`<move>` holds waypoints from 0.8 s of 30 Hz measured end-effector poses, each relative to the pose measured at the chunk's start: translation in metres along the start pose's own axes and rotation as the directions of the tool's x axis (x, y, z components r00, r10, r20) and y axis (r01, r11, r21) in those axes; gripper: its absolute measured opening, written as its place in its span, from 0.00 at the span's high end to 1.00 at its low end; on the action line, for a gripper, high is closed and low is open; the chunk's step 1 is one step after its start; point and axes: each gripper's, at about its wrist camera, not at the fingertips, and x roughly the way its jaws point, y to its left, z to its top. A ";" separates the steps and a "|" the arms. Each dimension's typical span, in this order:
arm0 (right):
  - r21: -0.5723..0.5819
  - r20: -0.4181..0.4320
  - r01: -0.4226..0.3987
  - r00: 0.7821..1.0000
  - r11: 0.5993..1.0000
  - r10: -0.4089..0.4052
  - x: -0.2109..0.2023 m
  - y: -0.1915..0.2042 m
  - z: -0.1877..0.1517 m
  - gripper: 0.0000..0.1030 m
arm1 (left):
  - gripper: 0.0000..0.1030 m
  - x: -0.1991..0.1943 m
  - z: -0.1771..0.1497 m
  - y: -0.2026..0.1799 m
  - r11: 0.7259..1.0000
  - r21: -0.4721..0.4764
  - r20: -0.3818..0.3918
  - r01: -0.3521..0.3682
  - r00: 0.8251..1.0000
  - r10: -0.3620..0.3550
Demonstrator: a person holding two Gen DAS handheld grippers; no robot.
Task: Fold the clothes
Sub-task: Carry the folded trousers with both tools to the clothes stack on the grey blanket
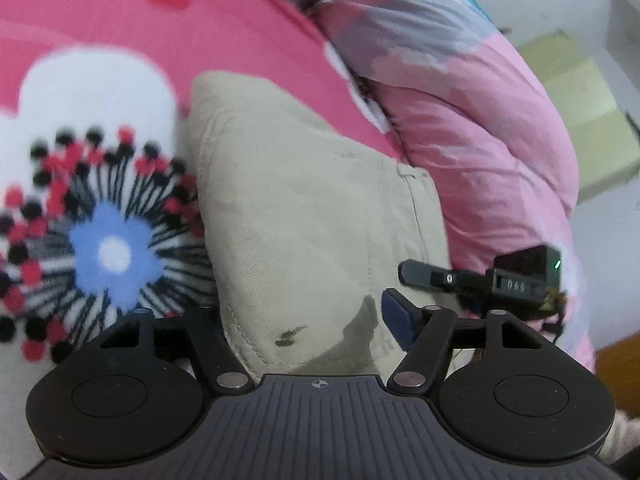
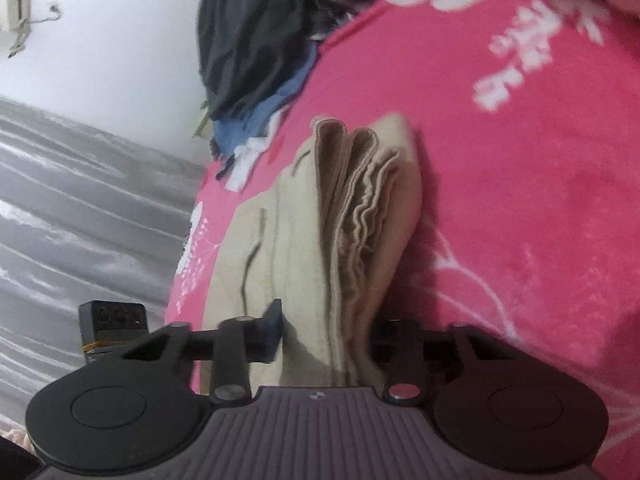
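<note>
One beige garment (image 1: 304, 216), already in several layers, lay on the pink bedspread (image 1: 248, 32). In the left wrist view our left gripper (image 1: 304, 320) stood wide astride its near end, the long axis running straight ahead. In the right wrist view our right gripper (image 2: 324, 332) straddled its stacked edges (image 2: 360, 208), fingers apart; grip uncertain. One unsorted dark pile (image 2: 248, 40) waited beyond.
</note>
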 end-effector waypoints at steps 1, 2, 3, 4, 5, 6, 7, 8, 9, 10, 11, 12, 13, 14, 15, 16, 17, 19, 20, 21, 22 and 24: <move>-0.029 0.005 0.010 1.000 1.000 -0.010 -0.003 0.007 0.000 0.66 | 0.39 -0.003 0.001 -0.007 1.000 0.023 0.005 -0.009 1.000 0.009; -0.061 0.008 0.026 1.000 0.998 -0.025 -0.005 0.016 0.000 0.67 | 0.39 -0.006 0.002 -0.013 0.999 0.044 0.010 -0.018 1.000 0.018; -0.085 0.011 0.036 0.999 0.996 -0.035 -0.008 0.024 0.000 0.68 | 0.39 -0.010 0.003 -0.017 0.999 0.046 0.016 -0.023 1.000 0.023; -0.108 0.015 0.046 0.999 0.993 -0.044 -0.010 0.033 0.000 0.68 | 0.39 -0.014 0.004 -0.020 0.999 0.045 0.023 -0.028 0.999 0.027; -0.125 0.019 0.055 0.998 0.991 -0.053 -0.012 0.040 0.000 0.68 | 0.39 -0.018 0.006 -0.023 0.999 0.043 0.030 -0.032 0.999 0.031; -0.141 0.022 0.063 0.998 0.988 -0.061 -0.014 0.048 0.000 0.68 | 0.40 -0.022 0.007 -0.026 0.998 0.042 0.037 -0.037 0.999 0.035; -0.149 0.020 0.066 0.998 0.987 -0.064 -0.016 0.054 0.002 0.68 | 0.40 -0.026 0.009 -0.030 0.998 0.040 0.044 -0.041 0.998 0.040; -0.157 0.018 0.069 0.998 0.985 -0.067 -0.018 0.060 0.004 0.68 | 0.40 -0.030 0.010 -0.033 0.998 0.038 0.051 -0.046 0.998 0.044; -0.165 0.015 0.071 0.997 0.984 -0.070 -0.019 0.066 0.006 0.68 | 0.40 -0.034 0.011 -0.036 0.998 0.037 0.058 -0.050 0.997 0.048; -0.172 0.005 0.070 0.998 0.983 -0.070 -0.020 0.073 0.010 0.68 | 0.40 -0.039 0.013 -0.039 0.998 0.035 0.064 -0.055 0.997 0.052; -0.182 -0.006 0.074 0.997 0.981 -0.076 -0.020 0.080 0.014 0.68 | 0.40 -0.044 0.015 -0.042 0.998 0.032 0.069 -0.061 0.996 0.058; -0.194 -0.022 0.078 0.996 0.978 -0.084 -0.015 0.090 0.021 0.68 | 0.40 -0.049 0.018 -0.045 0.997 0.036 0.075 -0.070 0.995 0.067; -0.219 -0.042 0.075 0.995 0.973 -0.086 -0.013 0.099 0.027 0.68 | 0.40 -0.055 0.021 -0.048 0.996 0.042 0.083 -0.080 0.994 0.077; -0.244 -0.062 0.071 0.994 0.967 -0.088 -0.011 0.108 0.033 0.68 | 0.40 -0.060 0.024 -0.050 0.994 0.051 0.093 -0.093 0.992 0.088; -0.268 -0.085 0.059 0.993 0.962 -0.085 -0.008 0.118 0.040 0.68 | 0.40 -0.065 0.026 -0.051 0.993 0.048 0.108 -0.108 0.989 0.102; -0.280 -0.105 0.044 0.992 0.959 -0.076 -0.002 0.124 0.046 0.68 | 0.40 -0.071 0.028 -0.050 0.992 0.042 0.122 -0.123 0.986 0.117; -0.293 -0.126 0.028 0.990 0.956 -0.067 0.004 0.130 0.052 0.68 | 0.40 -0.079 0.029 -0.047 0.991 0.020 0.135 -0.132 0.983 0.128; -0.318 -0.163 -0.009 0.986 0.948 -0.046 0.020 0.142 0.059 0.68 | 0.40 -0.095 0.031 -0.040 0.987 -0.029 0.159 -0.157 0.974 0.160; -0.333 -0.180 -0.028 0.983 0.943 -0.035 0.029 0.148 0.063 0.68 | 0.40 -0.103 0.032 -0.037 0.983 -0.048 0.172 -0.178 0.968 0.183; -0.342 -0.191 -0.046 0.981 0.939 -0.021 0.037 0.154 0.064 0.68 | 0.40 -0.110 0.033 -0.037 0.977 -0.058 0.183 -0.203 0.960 0.210; -0.351 -0.202 -0.066 0.979 0.934 -0.007 0.045 0.160 0.064 0.68 | 0.40 -0.118 0.033 -0.036 0.972 -0.065 0.195 -0.226 0.953 0.234; -0.366 -0.225 -0.115 0.974 0.923 0.032 0.060 0.173 0.063 0.68 | 0.40 -0.135 0.031 -0.034 0.959 -0.085 0.215 -0.270 0.935 0.282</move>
